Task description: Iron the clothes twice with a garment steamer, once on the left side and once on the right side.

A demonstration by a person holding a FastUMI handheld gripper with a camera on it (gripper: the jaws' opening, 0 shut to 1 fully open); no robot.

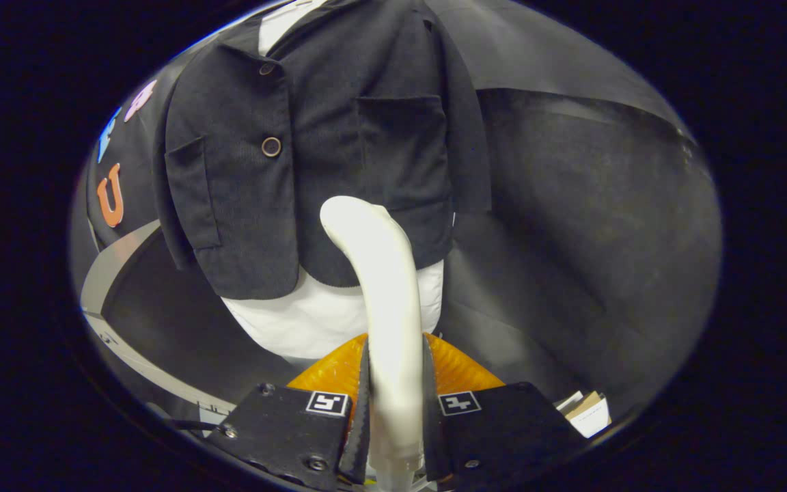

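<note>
**Steamer gripped in my tongs, head up against the jacket's hem**

Steamer (pixel 383 273) is what I am holding: its pale, smooth handle runs straight up between my two fingers, and both fingers (pixel 361 403) press on it from either side, so my tongs (pixel 393 410) are clenched on it. The handle rises ahead of the fingers and curves over at the top, with its rounded head lying in front of the lower part of the jacket (pixel 311 150), on the side that has the large patch pocket. Whether the head touches the cloth I cannot tell.

That dark jacket hangs on a white dress form (pixel 318 321), whose pale body shows below the hem and again at the open collar. Two round buttons (pixel 271 146) sit one above the other down the front edge, and there is a second pocket on the other side of them. The hem is just beyond and to either side of the steamer's bend.

Right behind my fingers, low down, an orange ribbed dome-shaped thing (pixel 462 372) peeks out on both sides of the handle. Beside the finger on that side lies a small stack of cards or paper (pixel 588 413). Black cloth (pixel 585 225) hangs behind everything.
</note>
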